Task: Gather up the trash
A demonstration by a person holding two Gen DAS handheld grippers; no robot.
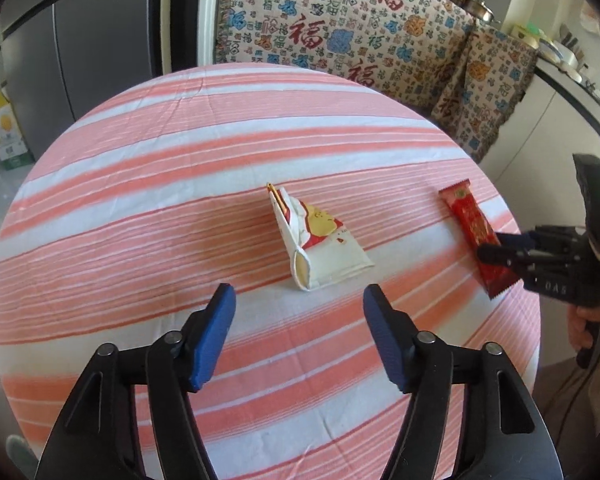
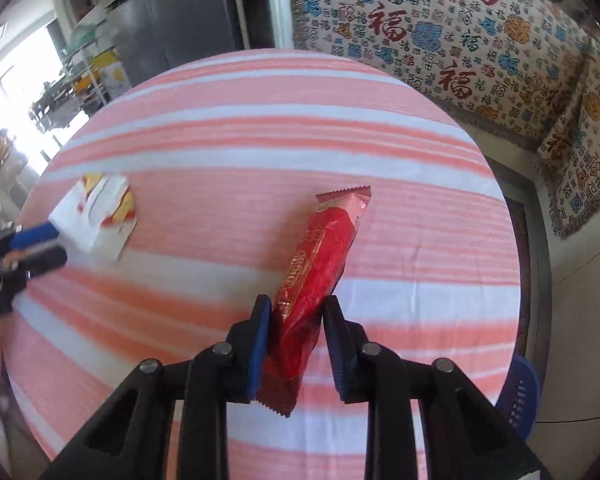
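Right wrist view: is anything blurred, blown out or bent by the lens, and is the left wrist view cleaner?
Right wrist view: window area blown out, white wrapper and left gripper smeared, red wrapper sharp. Left wrist view: crisp and evenly lit. Both views: fisheye bulges the striped tablecloth.

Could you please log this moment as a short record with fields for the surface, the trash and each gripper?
surface: round table with pink and white striped cloth
trash 1: crumpled white paper wrapper with red and yellow print, lying on the cloth
trash 2: red foil snack wrapper
left gripper: open, empty, just short of the white wrapper
right gripper: closed on the red wrapper's near end
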